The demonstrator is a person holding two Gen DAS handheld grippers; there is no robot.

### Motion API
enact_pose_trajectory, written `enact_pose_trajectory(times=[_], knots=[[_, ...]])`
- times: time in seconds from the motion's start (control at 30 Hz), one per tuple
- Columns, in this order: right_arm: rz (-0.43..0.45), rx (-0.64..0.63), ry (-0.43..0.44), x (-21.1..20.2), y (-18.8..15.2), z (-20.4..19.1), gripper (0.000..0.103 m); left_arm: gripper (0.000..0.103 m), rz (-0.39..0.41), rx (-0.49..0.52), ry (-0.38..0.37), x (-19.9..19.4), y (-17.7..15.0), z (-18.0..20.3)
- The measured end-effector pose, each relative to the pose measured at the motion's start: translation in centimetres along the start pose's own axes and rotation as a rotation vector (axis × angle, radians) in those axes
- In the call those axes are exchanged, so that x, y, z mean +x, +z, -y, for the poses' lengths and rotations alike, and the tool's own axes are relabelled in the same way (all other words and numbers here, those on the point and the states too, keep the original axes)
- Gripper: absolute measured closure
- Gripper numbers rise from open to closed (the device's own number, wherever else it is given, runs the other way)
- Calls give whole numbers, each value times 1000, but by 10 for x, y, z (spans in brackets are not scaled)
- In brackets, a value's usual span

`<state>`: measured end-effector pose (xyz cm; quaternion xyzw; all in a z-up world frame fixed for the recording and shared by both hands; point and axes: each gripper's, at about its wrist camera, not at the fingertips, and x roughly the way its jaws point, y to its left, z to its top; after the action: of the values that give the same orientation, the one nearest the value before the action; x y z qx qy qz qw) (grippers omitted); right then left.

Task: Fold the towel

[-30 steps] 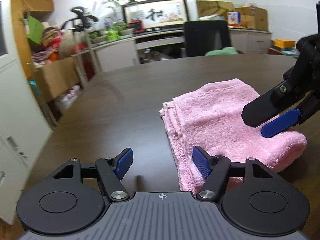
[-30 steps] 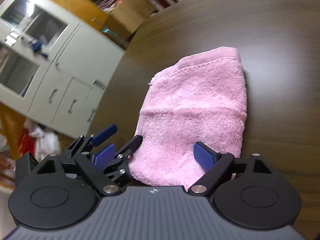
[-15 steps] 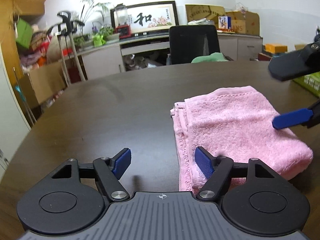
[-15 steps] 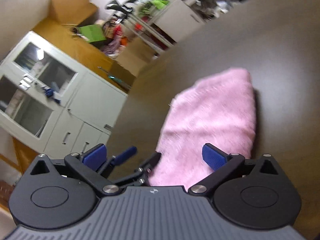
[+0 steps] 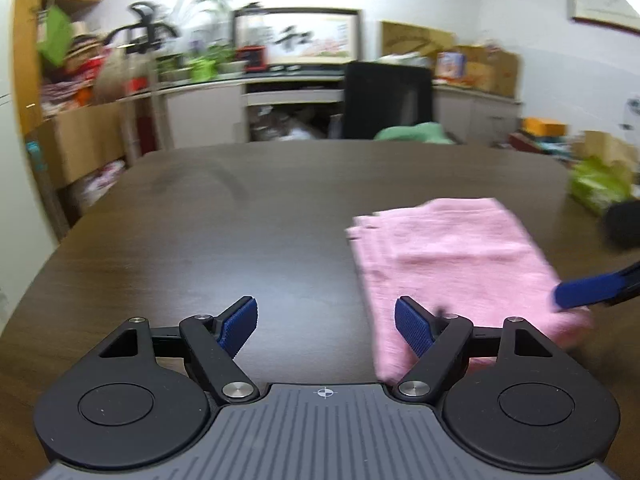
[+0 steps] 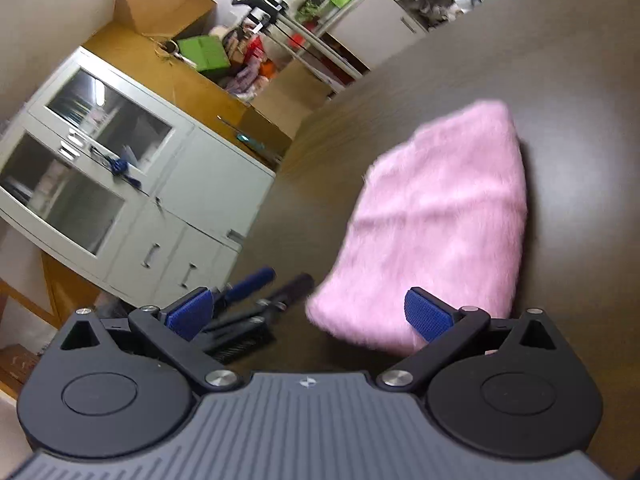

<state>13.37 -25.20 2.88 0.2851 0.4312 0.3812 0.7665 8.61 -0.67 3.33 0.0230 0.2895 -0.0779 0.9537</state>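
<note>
Dark brown wooden counter (image 5: 248, 248): wide, bare at left. Pink terry towel (image 5: 452, 256): lies flat on counter at right-centre, folded into compact rectangle w/ stacked layer edges on its left side; looks fully folded.

Left claw (image 5: 325, 324): jaws spread, nothing between; its right finger over towel's near-left corner. Right claw (image 6: 310, 314): jaws spread, empty, above towel's near end.

Judgement: fold done, step = release/retreat. Do well: keep both claws open, lift straight up & back, don't snag terry loops or drag top layer.
</note>
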Motion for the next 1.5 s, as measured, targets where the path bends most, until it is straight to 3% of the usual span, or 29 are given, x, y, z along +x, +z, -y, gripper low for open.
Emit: enact_pose_trajectory(times=[0.07, 0.13, 0.2, 0.3, 0.4, 0.57, 0.67, 0.73, 0.97, 1.07, 1.23, 1.3, 1.5], knots=[[-12, 2, -3, 6, -2, 5, 0, 25, 4, 66, -5, 0, -4, 12], [-6, -6, 19, 5, -4, 5, 0, 25, -25, 145, 46, 10, -11, 27], [9, -3, 46, -2, -5, 5, 0, 23, -22, 164, 61, 15, -13, 35], [26, 29, 81, -13, -7, 9, 0, 22, -35, 134, 51, 18, -11, 32], [18, 54, 45, -16, -9, 16, 1, 18, -58, 84, 33, 21, -8, 24], [38, 53, 56, -17, -10, 15, 0, 17, -76, 29, 14, 20, -9, 14], [78, 56, 97, -28, -9, 15, 0, 17, -66, 29, 25, 17, -9, 15], [77, 43, 10, -28, -9, 21, 1, 17, -59, 39, 31, 17, -10, 17], [114, 42, 69, -39, -9, 24, 0, 17, -35, 47, 52, 14, -11, 19], [193, -71, -39, -51, -18, 8, 0, 15, -4, 9, 65, 6, -11, 14], [268, -310, -435, -47, -46, -23, 0, 9, 51, -19, 104, -11, -15, 12], [280, -369, -527, -42, -55, -30, 0, 7, 64, -25, 114, -19, -19, 14], [316, -435, -677, -42, -68, -31, 0, 0, 76, -27, 135, -32, -29, 16]])
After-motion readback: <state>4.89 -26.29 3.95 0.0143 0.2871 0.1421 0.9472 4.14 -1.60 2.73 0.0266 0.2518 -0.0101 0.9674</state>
